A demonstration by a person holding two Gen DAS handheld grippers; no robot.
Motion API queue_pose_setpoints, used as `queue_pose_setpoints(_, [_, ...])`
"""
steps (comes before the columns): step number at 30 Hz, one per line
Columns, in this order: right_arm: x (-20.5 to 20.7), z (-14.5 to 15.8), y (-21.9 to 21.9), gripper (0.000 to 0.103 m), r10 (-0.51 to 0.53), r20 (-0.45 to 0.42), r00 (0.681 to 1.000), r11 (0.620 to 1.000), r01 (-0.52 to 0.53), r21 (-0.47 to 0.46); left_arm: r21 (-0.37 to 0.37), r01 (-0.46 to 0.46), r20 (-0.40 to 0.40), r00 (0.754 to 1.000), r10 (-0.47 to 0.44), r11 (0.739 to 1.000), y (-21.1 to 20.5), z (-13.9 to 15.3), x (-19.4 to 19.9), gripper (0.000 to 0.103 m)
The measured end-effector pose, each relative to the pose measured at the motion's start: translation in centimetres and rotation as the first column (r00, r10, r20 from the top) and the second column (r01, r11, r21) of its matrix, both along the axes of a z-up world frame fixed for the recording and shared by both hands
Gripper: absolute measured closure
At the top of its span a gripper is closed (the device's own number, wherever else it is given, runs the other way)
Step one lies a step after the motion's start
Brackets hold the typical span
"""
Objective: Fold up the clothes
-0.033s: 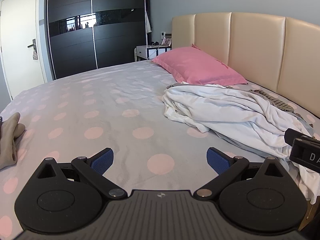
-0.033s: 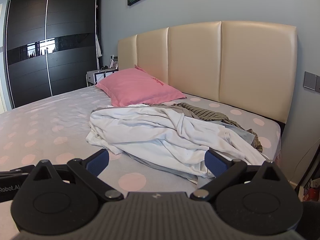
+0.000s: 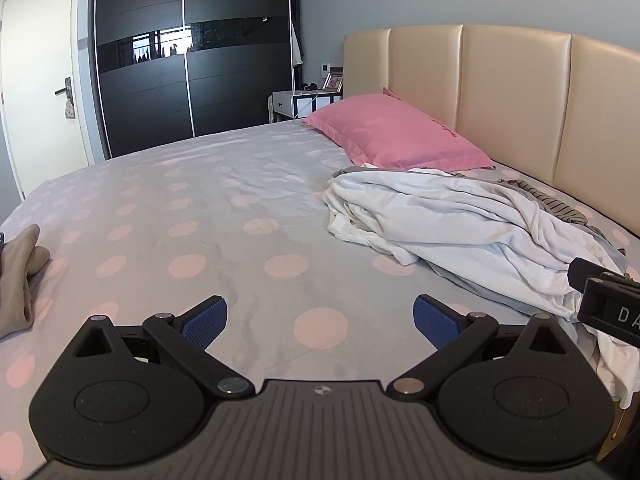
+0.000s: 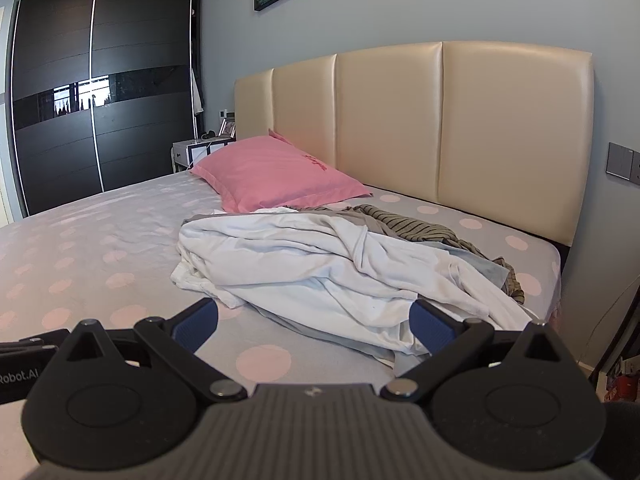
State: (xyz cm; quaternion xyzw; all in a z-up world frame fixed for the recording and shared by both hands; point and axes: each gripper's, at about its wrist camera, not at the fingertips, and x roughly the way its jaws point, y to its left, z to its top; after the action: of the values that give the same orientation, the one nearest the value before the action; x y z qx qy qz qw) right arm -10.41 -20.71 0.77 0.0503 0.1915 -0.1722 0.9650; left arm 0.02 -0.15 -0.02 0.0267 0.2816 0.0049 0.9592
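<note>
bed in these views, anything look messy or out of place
Yes: a crumpled white garment lies heaped on the polka-dot bedsheet below the pink pillow, with a striped olive garment bunched behind it. Both are unfolded. The pile's near edge trails toward the bed's side. Nothing looks spilled or damaged.

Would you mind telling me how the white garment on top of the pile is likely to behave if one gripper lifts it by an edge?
The white garment lies in soft creases, so it will probably droop limply rather than hold shape. It overlaps the striped garment, so lifting may drag that along. The open right gripper may pinch several layers at once.
</note>
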Motion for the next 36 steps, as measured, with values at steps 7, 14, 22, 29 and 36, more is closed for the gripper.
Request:
queue_pose_setpoints(7, [-0.1, -0.2, -0.1, 0.001, -0.003, -0.004, 1.000, 1.000, 0.003, 0.008, 0.006, 0.006, -0.011, 1.000, -0.006, 1.000, -0.7, -0.1, 0.1, 0.001])
queue_pose_setpoints(14, [-0.2, -1.1, -0.7, 0.001, -0.030, -0.032, 0.999, 0.999, 0.031, 0.022, -0.014, 0.014, -0.016, 1.000, -0.014, 1.000, -0.7, -0.4, 0.3, 0.001])
queue_pose_setpoints(22, [-0.3, -1.2, -0.6, 0.001, -0.036, -0.045, 0.998, 0.999, 0.037, 0.027, -0.017, 0.013, -0.025, 1.000, -0.013, 1.000, -0.9, -0.5, 0.3, 0.001])
queue_pose_setpoints(29, [-0.3, -0.9, -0.5, 0.001, -0.030, -0.049, 0.998, 0.999, 0.032, 0.038, -0.019, 0.010, -0.030, 0.999, -0.011, 1.000, -1.0, -0.6, 0.2, 0.001])
queue_pose_setpoints(36, [-0.2, -0.9, -0.3, 0.001, -0.032, -0.058, 0.998, 0.999, 0.034, 0.039, -0.028, 0.004, -0.031, 1.000, -0.005, 1.000, -0.7, -0.7, 0.1, 0.001])
